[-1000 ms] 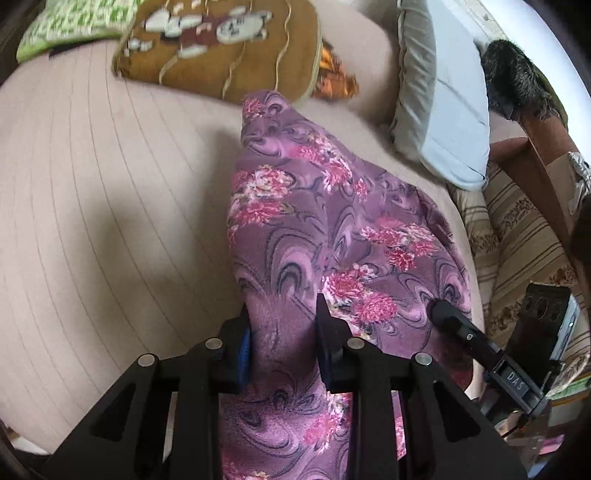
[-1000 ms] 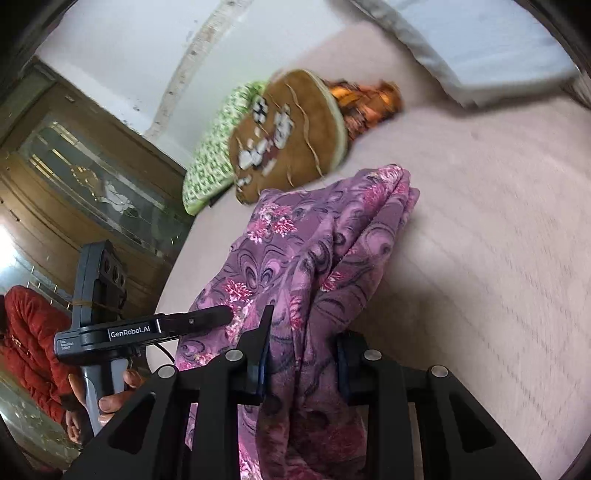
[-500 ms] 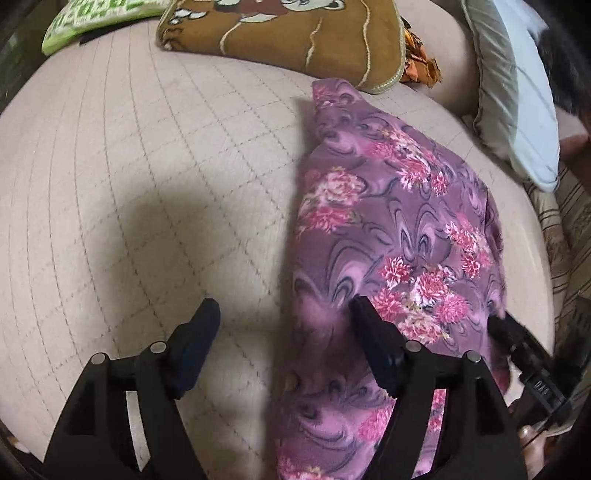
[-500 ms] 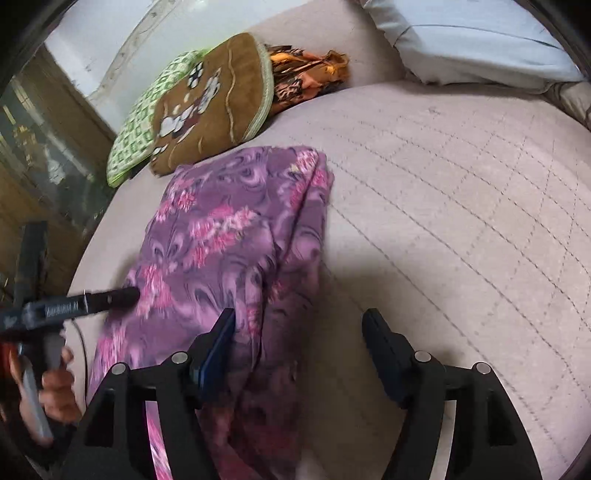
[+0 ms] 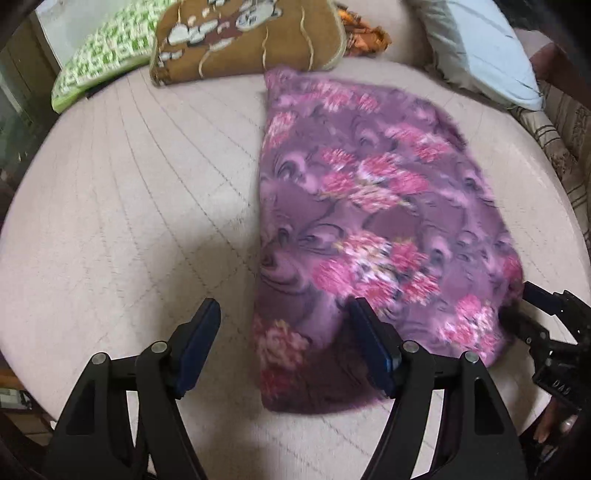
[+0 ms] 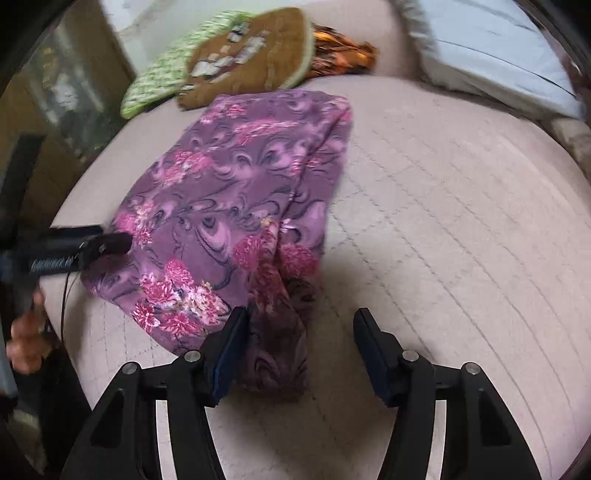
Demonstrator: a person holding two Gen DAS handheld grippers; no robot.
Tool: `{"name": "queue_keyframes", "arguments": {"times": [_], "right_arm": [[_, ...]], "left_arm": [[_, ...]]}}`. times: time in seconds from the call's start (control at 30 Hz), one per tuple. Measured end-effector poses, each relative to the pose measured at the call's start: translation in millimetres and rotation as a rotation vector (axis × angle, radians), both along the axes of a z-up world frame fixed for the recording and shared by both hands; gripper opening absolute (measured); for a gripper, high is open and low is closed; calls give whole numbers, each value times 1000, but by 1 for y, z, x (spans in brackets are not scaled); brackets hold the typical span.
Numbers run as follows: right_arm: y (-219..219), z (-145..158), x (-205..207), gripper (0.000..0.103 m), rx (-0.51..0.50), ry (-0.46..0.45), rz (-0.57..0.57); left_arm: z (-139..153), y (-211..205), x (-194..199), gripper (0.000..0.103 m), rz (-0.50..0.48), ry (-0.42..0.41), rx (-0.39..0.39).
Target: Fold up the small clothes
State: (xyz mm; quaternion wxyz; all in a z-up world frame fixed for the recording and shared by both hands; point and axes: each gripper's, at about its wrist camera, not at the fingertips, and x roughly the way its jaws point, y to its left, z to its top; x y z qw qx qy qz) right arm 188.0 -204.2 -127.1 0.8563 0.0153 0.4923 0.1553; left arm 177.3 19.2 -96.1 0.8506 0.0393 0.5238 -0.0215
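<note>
A purple floral-print fabric garment (image 5: 369,229) lies folded flat on a beige quilted bed (image 5: 129,206), its far end almost touching a brown embroidered cushion (image 5: 251,33) at the head edge. The left tool (image 5: 284,343) hangs released over the garment's near left corner. The right tool (image 6: 299,350), jaws apart and closing, straddles the near right corner without pinching it. A pale blue pillow (image 6: 495,55) sits at the far right corner.
</note>
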Motion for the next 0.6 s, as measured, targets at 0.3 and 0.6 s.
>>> {"name": "queue_keyframes", "arguments": {"times": [0.3, 0.6], "right_arm": [[-33, -10, -56, 102, -168, 76, -142], [-25, 35, -113, 103, -185, -12, -75]], "left_arm": [[16, -18, -69, 83, -31, -120, 106], [28, -43, -118, 83, -119, -165, 141]]}}
